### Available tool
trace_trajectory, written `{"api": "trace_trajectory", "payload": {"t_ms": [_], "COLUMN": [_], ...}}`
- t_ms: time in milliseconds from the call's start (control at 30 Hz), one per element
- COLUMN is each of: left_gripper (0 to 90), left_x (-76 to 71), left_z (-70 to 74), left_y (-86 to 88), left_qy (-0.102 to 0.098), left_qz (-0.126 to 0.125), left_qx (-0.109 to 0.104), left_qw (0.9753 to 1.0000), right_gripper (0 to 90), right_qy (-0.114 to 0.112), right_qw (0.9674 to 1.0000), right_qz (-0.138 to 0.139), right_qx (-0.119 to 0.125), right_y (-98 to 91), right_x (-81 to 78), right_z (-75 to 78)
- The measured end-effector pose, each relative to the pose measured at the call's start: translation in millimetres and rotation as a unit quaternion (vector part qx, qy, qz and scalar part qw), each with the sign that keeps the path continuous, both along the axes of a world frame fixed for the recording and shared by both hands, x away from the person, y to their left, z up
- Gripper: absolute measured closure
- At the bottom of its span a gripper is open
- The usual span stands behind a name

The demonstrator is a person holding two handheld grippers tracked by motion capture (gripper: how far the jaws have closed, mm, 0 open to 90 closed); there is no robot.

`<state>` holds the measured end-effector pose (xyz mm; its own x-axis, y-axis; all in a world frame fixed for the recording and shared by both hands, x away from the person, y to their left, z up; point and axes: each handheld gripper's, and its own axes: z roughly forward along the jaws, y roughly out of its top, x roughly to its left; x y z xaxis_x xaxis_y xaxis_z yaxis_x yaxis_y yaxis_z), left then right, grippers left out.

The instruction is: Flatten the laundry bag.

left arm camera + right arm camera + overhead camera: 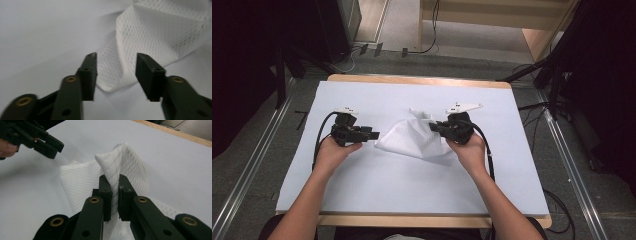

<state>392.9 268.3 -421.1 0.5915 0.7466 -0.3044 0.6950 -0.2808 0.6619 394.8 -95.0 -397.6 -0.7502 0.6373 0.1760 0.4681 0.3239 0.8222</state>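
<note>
A white mesh cloth (414,137) lies rumpled in the middle of the white table top (377,180). My right gripper (435,127) is at its right side, shut on a raised fold of the cloth (123,166) that stands up between its jaws (114,182). My left gripper (373,135) sits at the cloth's left corner. Its jaws (116,67) stand apart on either side of the cloth's edge (111,72), and the pads do not press on it.
The white sheet covers a wooden table whose edge (422,80) shows at the far side. Metal rails (569,165) run along the floor on both sides. Cables (557,205) trail beside the table at the right.
</note>
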Motion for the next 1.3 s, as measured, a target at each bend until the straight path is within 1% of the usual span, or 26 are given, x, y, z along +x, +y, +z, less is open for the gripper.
{"api": "trace_trajectory", "payload": {"t_ms": [33,67,133,200,233,300,333,433,467,500,533,667,767,867,900,933,1000,1033,1067,1100,1200,1300], "left_gripper": [63.9,69.6,77.7,84.9,86.4,89.5,90.0,90.0,90.0,90.0,90.0,90.0,90.0,90.0,90.0,90.0,90.0,90.0,90.0,90.0,90.0,90.0], "left_x": [0.9,2.5,7.3,13.1,15.8,19.5,20.8,23.5,23.5,23.3,23.3,21.7,21.7,20.3,19.7,19.6,19.5,19.7,19.8,19.9,20.2,20.2], "left_z": [-0.9,-2.1,-6.5,-12.6,-15.9,-22.2,-24.2,-33.2,-35.8,-36.4,-36.1,-35.6,-35.8,-35.2,-34.9,-34.8,-34.8,-34.7,-34.7,-34.6,-34.5,-34.4], "left_y": [0.3,0.6,0.0,-2.3,-4.5,-10.7,-12.6,-22.9,-25.5,-26.4,-26.7,-28.3,-28.0,-29.3,-30.4,-30.7,-30.9,-30.7,-30.7,-30.7,-30.8,-30.7], "left_qy": [-0.001,0.003,0.016,0.031,0.041,0.053,0.056,0.071,0.069,0.065,0.064,0.056,0.057,0.052,0.049,0.048,0.047,0.048,0.048,0.049,0.048,0.048], "left_qz": [0.002,0.003,0.008,0.003,-0.001,-0.007,-0.014,-0.025,-0.027,-0.024,-0.025,-0.026,-0.025,-0.025,-0.024,-0.024,-0.024,-0.025,-0.025,-0.025,-0.025,-0.026], "left_qx": [0.004,0.008,0.009,0.004,-0.001,-0.002,0.002,0.022,0.027,0.022,0.025,0.035,0.032,0.041,0.044,0.046,0.048,0.047,0.047,0.047,0.048,0.048], "left_qw": [1.0000,1.0000,0.9998,0.9995,0.9991,0.9986,0.9983,0.9969,0.9969,0.9973,0.9973,0.9975,0.9975,0.9975,0.9975,0.9975,0.9975,0.9974,0.9974,0.9974,0.9974,0.9973], "right_gripper": [85.4,85.3,85.3,85.3,85.4,85.4,85.3,85.4,85.3,85.4,85.4,85.2,85.2,85.2,85.3,85.3,85.3,85.3,85.3,85.3,85.2,83.5], "right_qy": [-0.005,-0.004,-0.008,-0.005,-0.003,0.000,0.004,0.005,0.006,0.006,0.004,0.001,0.001,0.002,0.000,0.004,0.004,0.003,0.003,0.003,0.008,0.019], "right_qw": [1.0000,1.0000,0.9999,0.9999,1.0000,1.0000,1.0000,1.0000,1.0000,1.0000,1.0000,0.9999,0.9997,0.9996,0.9996,0.9995,0.9993,0.9991,0.9991,0.9989,0.9985,0.9976], "right_qz": [0.004,0.007,0.008,0.006,0.006,0.003,0.000,0.000,0.000,0.003,0.005,0.016,0.023,0.028,0.030,0.032,0.036,0.042,0.042,0.045,0.055,0.066], "right_qx": [-0.003,-0.003,-0.004,-0.006,-0.007,-0.009,-0.007,-0.005,-0.004,-0.004,-0.003,0.006,0.005,0.000,0.001,0.003,0.007,0.006,0.006,0.005,0.004,0.003], "right_y": [-0.4,-0.7,-1.3,-2.0,-2.1,-2.7,-3.0,-4.2,-4.7,-5.4,-6.2,-10.2,-15.4,-21.8,-24.1,-26.7,-29.5,-31.4,-31.4,-31.9,-32.8,-31.4], "right_x": [-1.7,-3.2,-5.5,-5.1,-4.7,-3.5,-3.1,-2.5,-3.0,-3.9,-5.5,-17.4,-30.9,-43.9,-47.7,-52.2,-59.1,-67.2,-67.2,-71.1,-80.7,-87.9], "right_z": [0.5,1.3,0.9,-1.3,-2.2,-4.5,-5.3,-6.5,-6.5,-6.1,-5.5,-1.8,-0.8,-1.2,-1.3,-0.9,-0.5,-0.9,-0.9,-1.5,-4.2,-7.7]}}
